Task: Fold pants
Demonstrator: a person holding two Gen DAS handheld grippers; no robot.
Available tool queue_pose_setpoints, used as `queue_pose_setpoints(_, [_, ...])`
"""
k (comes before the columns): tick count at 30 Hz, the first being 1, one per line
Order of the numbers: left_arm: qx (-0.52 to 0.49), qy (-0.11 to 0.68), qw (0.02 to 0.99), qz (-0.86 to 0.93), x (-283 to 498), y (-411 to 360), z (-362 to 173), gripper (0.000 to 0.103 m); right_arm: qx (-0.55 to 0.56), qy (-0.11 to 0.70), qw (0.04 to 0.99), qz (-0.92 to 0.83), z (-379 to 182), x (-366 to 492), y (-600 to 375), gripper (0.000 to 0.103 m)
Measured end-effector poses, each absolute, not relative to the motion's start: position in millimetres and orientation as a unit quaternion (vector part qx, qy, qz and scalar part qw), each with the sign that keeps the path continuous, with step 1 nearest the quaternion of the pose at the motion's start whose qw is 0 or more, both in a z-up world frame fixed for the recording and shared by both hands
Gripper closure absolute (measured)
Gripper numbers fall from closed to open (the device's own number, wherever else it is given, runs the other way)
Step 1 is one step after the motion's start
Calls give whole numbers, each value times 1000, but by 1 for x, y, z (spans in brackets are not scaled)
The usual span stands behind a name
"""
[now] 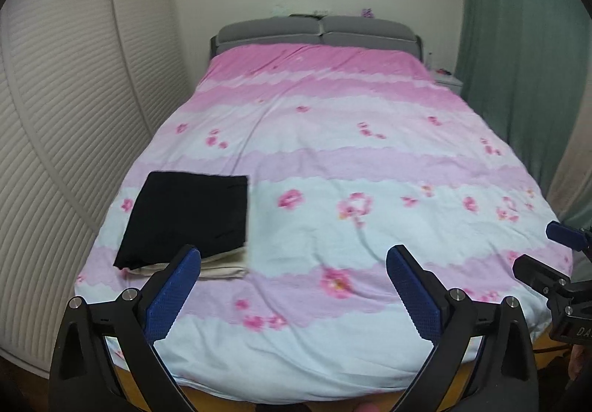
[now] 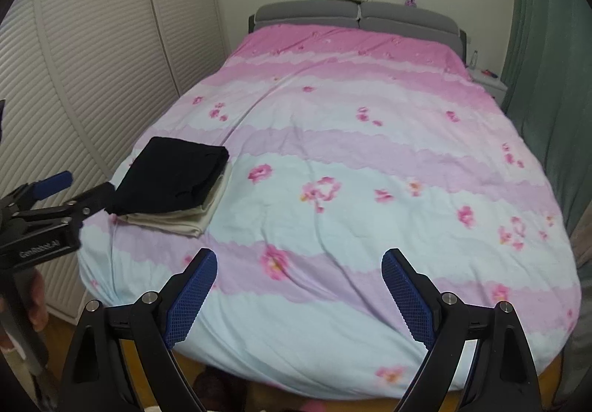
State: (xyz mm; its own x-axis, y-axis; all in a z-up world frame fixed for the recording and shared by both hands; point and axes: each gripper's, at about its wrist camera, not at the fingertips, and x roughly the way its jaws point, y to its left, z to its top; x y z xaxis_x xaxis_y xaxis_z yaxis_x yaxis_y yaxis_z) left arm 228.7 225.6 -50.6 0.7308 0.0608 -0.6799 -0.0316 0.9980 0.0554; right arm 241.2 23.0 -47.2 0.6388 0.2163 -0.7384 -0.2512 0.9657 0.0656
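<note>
Item: black pants (image 1: 188, 215), folded to a flat rectangle
Position: about 9 o'clock in the left wrist view, stacked on a folded cream garment (image 2: 185, 217) (edges showing beneath)

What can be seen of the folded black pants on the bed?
The folded black pants form a flat, roughly square bundle of dark, matte fabric. They lie on top of a folded cream garment, whose edges stick out along the near side. The stack rests near the bed's near left corner on the pink floral duvet. Neither gripper touches them; both are open and empty.
</note>
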Motion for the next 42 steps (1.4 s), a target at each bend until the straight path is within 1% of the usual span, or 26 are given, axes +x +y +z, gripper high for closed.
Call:
queue_pose_setpoints(8, [55, 320, 946, 4, 182, 151, -15, 0, -15, 364, 926, 98, -12, 188, -50, 12])
queue_pose_setpoints(16, [65, 320, 944, -39, 147, 106, -5, 0, 3, 331, 942, 58, 10, 145, -87, 12])
queue_pose_setpoints(29, [53, 305, 949, -57, 133, 86, 5, 0, 31, 325, 945, 27, 17, 117, -113, 12])
queue_pose_setpoints(42, [46, 305, 950, -49, 121, 81, 8, 0, 29, 326, 945, 25, 18, 106, -125, 12])
